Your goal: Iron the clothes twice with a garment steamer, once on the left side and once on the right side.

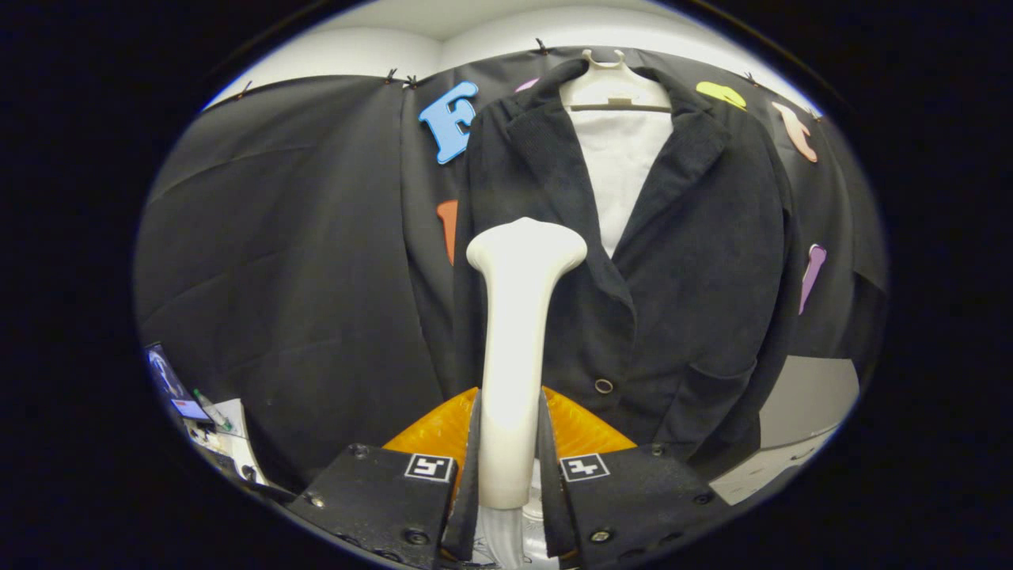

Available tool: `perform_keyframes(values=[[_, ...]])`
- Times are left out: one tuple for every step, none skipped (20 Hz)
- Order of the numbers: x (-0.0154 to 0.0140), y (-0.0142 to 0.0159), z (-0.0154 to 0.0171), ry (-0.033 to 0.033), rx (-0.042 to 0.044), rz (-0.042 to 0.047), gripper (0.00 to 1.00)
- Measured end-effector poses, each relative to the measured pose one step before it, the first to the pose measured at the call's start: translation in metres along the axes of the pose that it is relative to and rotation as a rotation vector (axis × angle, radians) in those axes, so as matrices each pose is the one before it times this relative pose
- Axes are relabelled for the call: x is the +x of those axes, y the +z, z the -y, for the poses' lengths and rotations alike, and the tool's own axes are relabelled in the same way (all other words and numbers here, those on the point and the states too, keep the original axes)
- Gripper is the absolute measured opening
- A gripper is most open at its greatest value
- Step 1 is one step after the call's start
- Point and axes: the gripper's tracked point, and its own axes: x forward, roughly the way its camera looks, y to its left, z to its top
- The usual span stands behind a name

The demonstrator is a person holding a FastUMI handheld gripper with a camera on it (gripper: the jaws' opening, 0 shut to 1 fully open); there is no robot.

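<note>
At the lower left of the frame, a small lit screen (168, 380) leaned beside a cluttered white surface (229, 443) with a pen-like item lying on it; the clutter was too small to make out further. Above that, the black cloth wall (277, 261) hung in loose folds, clipped along its top edge below a pale ceiling.

At the bottom centre, the gripper (510, 467) held the garment steamer (518, 332) upright. Its 2 fingers were closed narrowly, one pressing on each side of the steamer's white handle, so the jaws stood only as far apart as the handle was wide. The handle rose straight between the fingers and flared into a wide head, which sat against the left front panel of the jacket, level with the bottom of the V of the lapels. An orange ribbed part (443, 431) showed just behind the fingers on both sides of the handle.

The dark jacket (696, 301) hung in the centre and right of the frame on a white hanger (613, 87) at the top. A white lining or shirt (621, 174) filled the V between the lapels. 1 button (604, 385) was visible low on the front, just right of the steamer handle, and a patch pocket (716, 396) sat lower right; whether anything was inside it could not be told.

At the lower right, a pale box or counter (799, 427) stood beside the jacket's hem.
</note>
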Motion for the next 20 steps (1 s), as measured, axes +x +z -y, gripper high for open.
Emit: perform_keyframes(values=[[0.00335,-0.00393,0.00136,0.00371,0.00414,-0.01132,0.36],[0.00307,-0.00450,0.00215,-0.00162,0.00417,-0.01543,0.36],[0.00277,-0.00478,0.00313,-0.00363,0.00393,-0.01379,0.36],[0.00112,-0.00829,0.00194,-0.00238,0.00282,-0.01156,0.36],[0.00048,-0.00663,0.00320,-0.00284,0.00388,-0.01005,0.36],[-0.00254,-0.00798,0.00378,-0.00295,0.00202,-0.00979,0.36],[0.00066,-0.00518,0.00420,-0.00304,0.00357,-0.00821,0.36],[0.00149,-0.00547,0.00248,-0.00262,0.00118,-0.00932,0.36],[0.00281,-0.00370,0.00263,-0.00115,0.00041,-0.00877,0.36],[0.00155,-0.00441,0.00239,-0.00083,-0.00210,-0.00786,0.36],[0.00248,-0.00486,0.00202,-0.00176,-0.00604,-0.00796,0.36],[0.00034,-0.00689,0.00133,-0.00208,-0.00430,-0.00878,0.36],[0.00183,-0.00617,0.00178,-0.00106,-0.00307,-0.01086,0.36],[0.00057,-0.00810,0.00031,-0.00028,-0.00077,-0.01197,0.36],[0.00125,-0.00556,0.00100,0.00138,0.00008,-0.01159,0.36],[0.00258,-0.00659,-0.00009,0.00031,0.00034,-0.01039,0.36],[0.00262,-0.00399,0.00082,-0.00049,-0.00013,-0.00863,0.36],[0.00265,-0.00242,-0.00099,-0.00059,-0.00033,-0.00817,0.36],[0.00482,-0.00196,-0.00091,0.00015,0.00026,-0.00776,0.36],[0.00407,-0.00210,-0.00120,0.00068,0.00117,-0.00761,0.36]])
